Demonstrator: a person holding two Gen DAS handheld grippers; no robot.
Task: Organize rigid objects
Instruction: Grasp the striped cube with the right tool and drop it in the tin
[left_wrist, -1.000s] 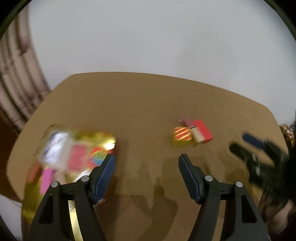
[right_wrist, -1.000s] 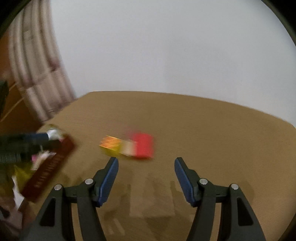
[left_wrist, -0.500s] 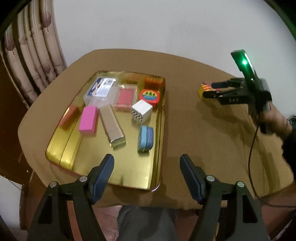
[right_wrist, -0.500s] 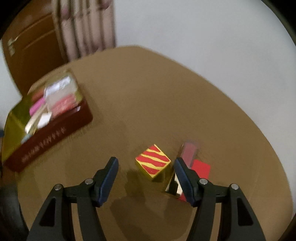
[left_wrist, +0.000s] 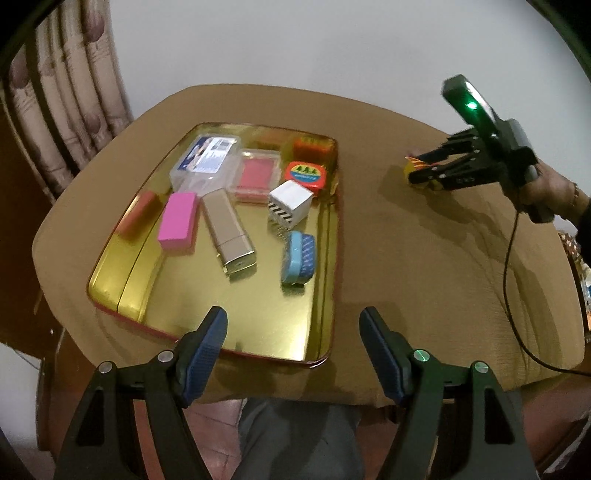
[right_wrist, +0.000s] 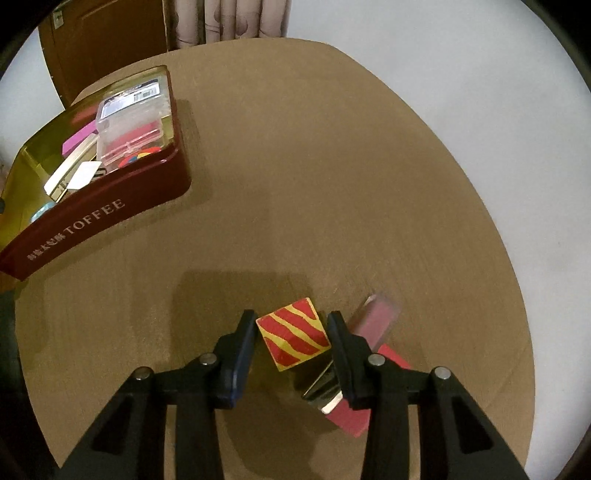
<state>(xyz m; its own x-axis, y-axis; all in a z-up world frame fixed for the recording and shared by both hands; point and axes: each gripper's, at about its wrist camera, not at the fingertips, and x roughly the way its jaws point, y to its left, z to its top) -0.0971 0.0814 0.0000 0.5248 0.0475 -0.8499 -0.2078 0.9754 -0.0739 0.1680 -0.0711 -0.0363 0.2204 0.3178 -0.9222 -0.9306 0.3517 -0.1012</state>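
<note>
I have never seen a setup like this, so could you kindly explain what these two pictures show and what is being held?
No robot here: a person holds a pair of hand tongs in each hand, each with a camera looking along its fingers. The left camera looks down on the left tongs, open and empty, above a gold tin holding small boxes on a brown table. Farther right it also catches the right tongs. The right camera shows those tongs with a finger on each side of a red and yellow striped cube; whether they grip it yet is unclear. Beside the cube lie a red box and a pink case.
</note>
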